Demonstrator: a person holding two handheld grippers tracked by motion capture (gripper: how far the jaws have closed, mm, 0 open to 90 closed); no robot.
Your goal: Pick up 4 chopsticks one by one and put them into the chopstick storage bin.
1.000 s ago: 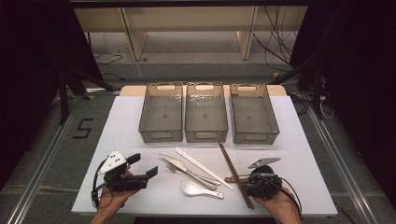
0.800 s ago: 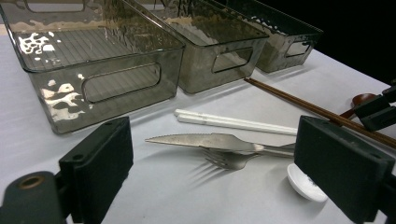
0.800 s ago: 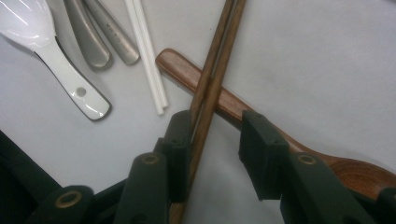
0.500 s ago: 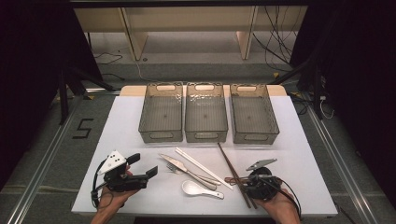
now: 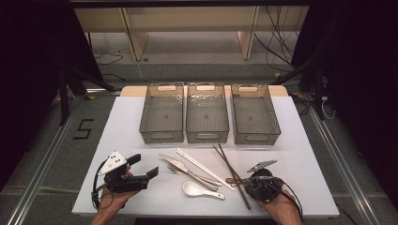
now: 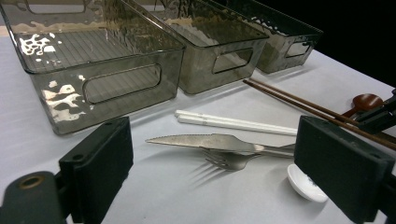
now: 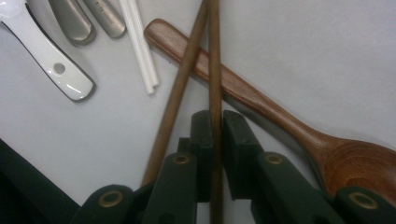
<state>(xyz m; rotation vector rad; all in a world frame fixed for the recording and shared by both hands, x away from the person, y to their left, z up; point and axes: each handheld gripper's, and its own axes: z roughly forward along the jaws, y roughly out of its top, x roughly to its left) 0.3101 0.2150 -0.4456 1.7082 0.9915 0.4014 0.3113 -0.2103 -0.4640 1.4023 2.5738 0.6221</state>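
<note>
Right gripper (image 7: pixel 214 140) jaws have just closed on one brown chopstick (image 7: pixel 215 70) near the table's (image 5: pixel 309 154) front edge, ready to lift; left gripper (image 6: pixel 219 172) gapes wide, empty.

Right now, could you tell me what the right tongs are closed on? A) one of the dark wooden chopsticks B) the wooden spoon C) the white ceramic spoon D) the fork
A: in the right gripper view the right tongs pinch one dark wooden chopstick between the pads; the other chopstick lies beside the jaws, and the wooden spoon lies under both.
</note>
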